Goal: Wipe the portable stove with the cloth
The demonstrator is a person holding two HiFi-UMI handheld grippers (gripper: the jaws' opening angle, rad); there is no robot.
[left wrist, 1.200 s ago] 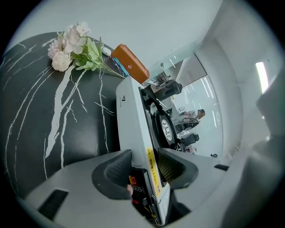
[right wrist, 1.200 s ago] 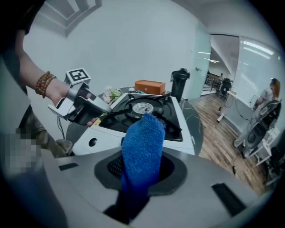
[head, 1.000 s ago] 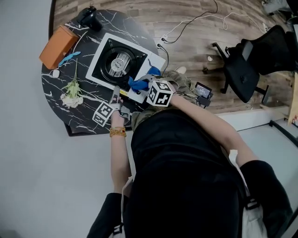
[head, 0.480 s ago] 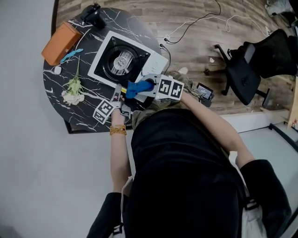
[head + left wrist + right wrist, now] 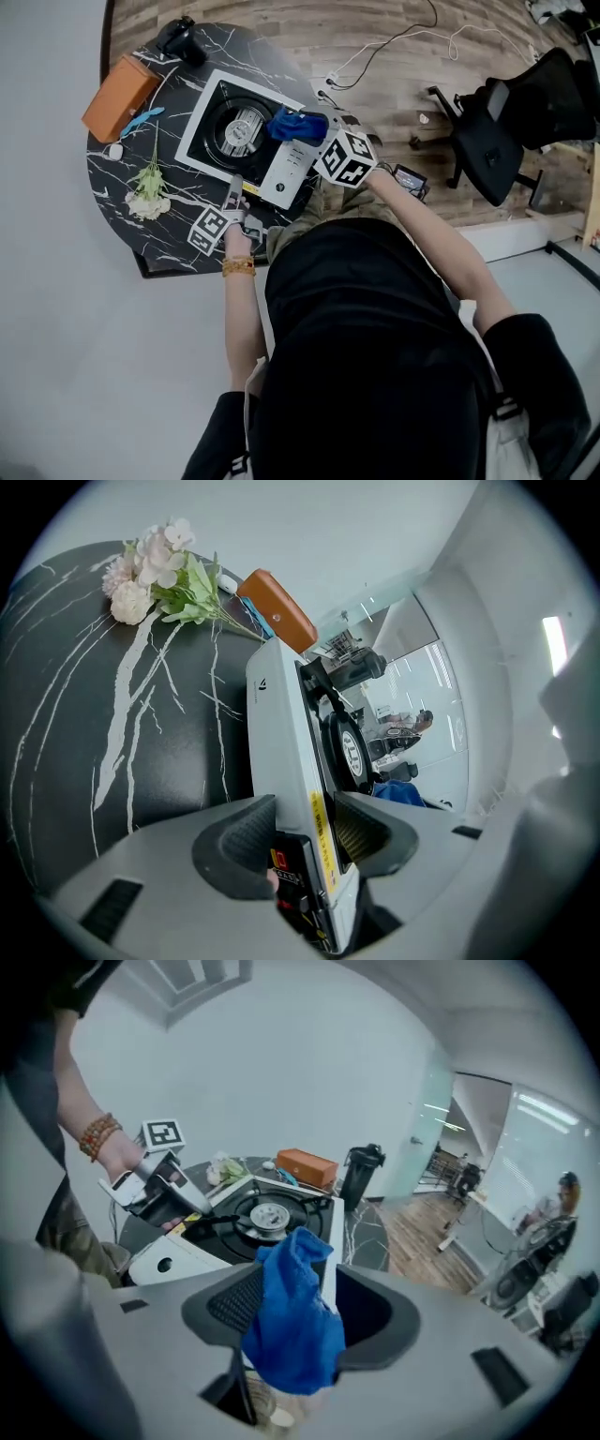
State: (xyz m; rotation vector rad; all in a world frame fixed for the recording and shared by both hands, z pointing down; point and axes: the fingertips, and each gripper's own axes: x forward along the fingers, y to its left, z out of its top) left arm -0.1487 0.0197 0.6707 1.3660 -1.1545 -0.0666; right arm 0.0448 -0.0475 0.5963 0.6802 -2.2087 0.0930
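Jaws of the right gripper (image 5: 300, 1288) are opening. The blue cloth (image 5: 296, 124) is hanging between them, draped against one pad, with the other pad standing clear of it. Half a second ago this gripper was holding the cloth at the near control-panel corner of the portable stove (image 5: 281, 178), close to the left gripper (image 5: 305, 822). Now it is sitting over the stove's right edge beside the burner (image 5: 239, 129); can't tell whether the cloth is touching the stove. The stove is sitting toward the right edge of the worktop (image 5: 173, 234). The left gripper is staying put, jaws clamping the stove's near corner at the yellow label, same as before.
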